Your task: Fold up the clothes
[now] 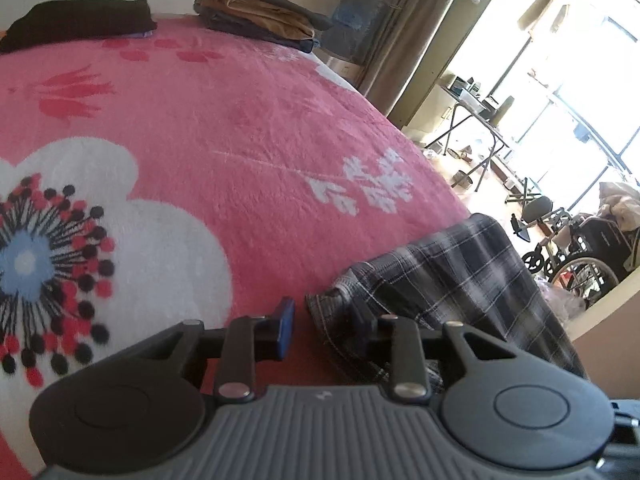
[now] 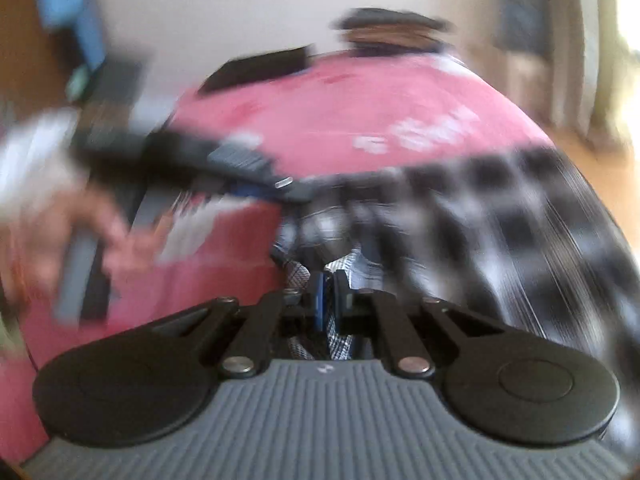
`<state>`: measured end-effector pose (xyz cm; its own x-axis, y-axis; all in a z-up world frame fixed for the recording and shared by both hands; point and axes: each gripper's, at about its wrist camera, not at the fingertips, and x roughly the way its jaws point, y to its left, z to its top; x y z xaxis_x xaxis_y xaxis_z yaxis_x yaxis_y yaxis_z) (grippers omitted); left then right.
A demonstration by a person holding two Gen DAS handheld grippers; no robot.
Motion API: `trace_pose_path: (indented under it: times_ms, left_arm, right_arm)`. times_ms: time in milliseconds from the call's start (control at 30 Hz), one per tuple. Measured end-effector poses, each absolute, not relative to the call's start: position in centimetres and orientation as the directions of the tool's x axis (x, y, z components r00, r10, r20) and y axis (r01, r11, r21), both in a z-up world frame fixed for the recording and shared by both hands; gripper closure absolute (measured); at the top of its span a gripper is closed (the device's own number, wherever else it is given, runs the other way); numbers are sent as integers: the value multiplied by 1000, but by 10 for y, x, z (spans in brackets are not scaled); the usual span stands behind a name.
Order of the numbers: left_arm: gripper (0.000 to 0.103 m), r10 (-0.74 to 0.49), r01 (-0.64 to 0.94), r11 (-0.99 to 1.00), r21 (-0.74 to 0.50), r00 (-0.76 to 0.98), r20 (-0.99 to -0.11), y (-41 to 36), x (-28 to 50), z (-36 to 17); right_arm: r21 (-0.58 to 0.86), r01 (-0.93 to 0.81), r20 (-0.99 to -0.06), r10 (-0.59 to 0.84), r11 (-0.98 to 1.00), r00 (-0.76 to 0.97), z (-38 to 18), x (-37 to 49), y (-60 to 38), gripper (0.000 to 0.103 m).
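1. Left wrist view: my left gripper (image 1: 325, 320) stands with its jaws wide and nothing between them; its right finger touches the plaid shirt (image 1: 452, 276), which lies at 4 o'clock on the pink blanket (image 1: 248, 128). Folded piles (image 1: 256, 12) sit at 12.
2. Right wrist view, blurred: my right gripper (image 2: 329, 296) has its jaws nearly closed, pinching plaid cloth. I judge the shirt light, limp and sure to sag; hems or seams make the best holds.
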<state>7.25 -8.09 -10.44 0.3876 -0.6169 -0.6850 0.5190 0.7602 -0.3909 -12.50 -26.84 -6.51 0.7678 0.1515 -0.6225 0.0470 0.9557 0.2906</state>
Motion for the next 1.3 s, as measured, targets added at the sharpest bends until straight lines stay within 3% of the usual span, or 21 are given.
trace_pose_path:
  times_ms: [133,300,467,633,733,1067,1300]
  left_arm:
    - [72,-616,521,762,-386,398,-680,-81,74,-107]
    - [57,-621,538,762,-361,450,-641,-73,67,-99]
    - [31,-726,724,609,-324,345,-594,-77,46,-87]
    - [33,-629,784,607,-129,376,-680,-108,28,-105]
    - [35,-617,737,653,-176,383,-688,-109,35,-108]
    - [33,-568,701,698,-147,417,-709,-113,37,-113]
    - [33,-545,698,705,-121,425,-723,-119,36,-112]
  right_arm:
    - [506,160,-604,215,848,768,-81,-125,-302,100]
    - [648,312,-617,240,694,749,-113,-126,-327,100]
    - [655,317,-617,244,686,748,-113,-133,-327,100]
    - [677,337,-623,264,654,737,-114,-136,-330,97]
    - [650,319,-625,247,690,740,-97,-143,-329,96]
    - [222,14,-764,165,975,624,-92,-152,-266,100]
    - [240,-114,-728,257,964,636,-58,-197,-263,96]
